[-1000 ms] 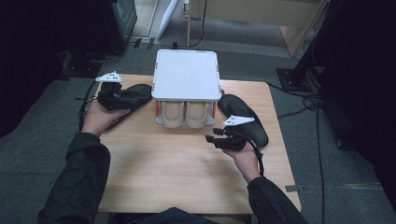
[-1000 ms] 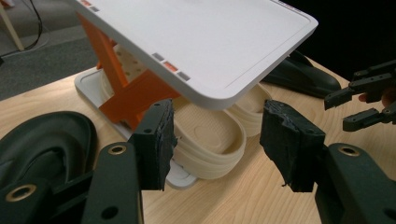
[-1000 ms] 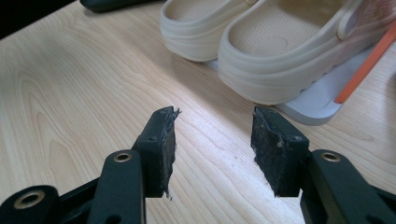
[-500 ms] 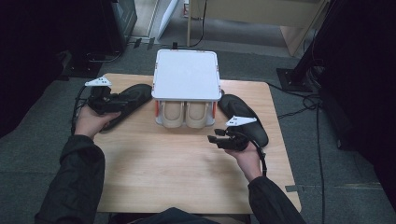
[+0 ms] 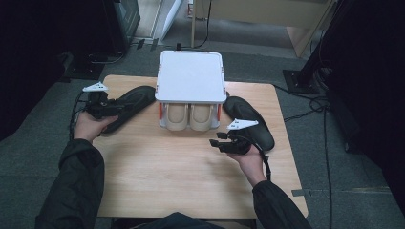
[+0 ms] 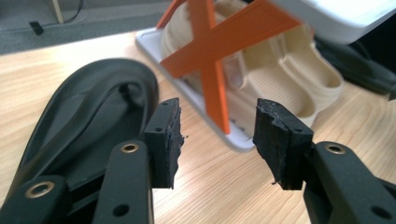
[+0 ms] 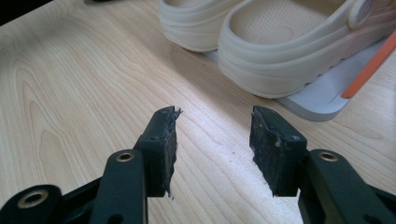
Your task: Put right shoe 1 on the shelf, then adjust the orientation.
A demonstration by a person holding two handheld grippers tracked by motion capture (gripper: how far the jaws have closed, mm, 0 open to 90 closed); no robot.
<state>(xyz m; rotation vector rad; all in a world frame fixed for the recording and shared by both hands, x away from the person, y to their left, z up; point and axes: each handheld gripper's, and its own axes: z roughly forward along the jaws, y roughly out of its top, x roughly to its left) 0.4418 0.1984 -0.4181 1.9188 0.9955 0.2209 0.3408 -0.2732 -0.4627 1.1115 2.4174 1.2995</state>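
The left tongs point(image 5: 111, 110), open with jaws just closing on nothing, sit beside the black shoe point(image 5: 130, 106), its long axis toward two o'clock. The right tongs point(image 5: 220, 143) wait open.

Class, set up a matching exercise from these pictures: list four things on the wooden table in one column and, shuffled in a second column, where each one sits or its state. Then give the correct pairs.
Things
1. pair of cream foam clogs
2. black shoe on the person's left
3. black shoe on the person's right
4. right gripper

Places or states
A. lies on the table beside the left gripper
B. jaws open, nothing between them
C. stands on the lower shelf of the white rack
D. lies behind the right hand

Pairs: 1-C, 2-A, 3-D, 4-B
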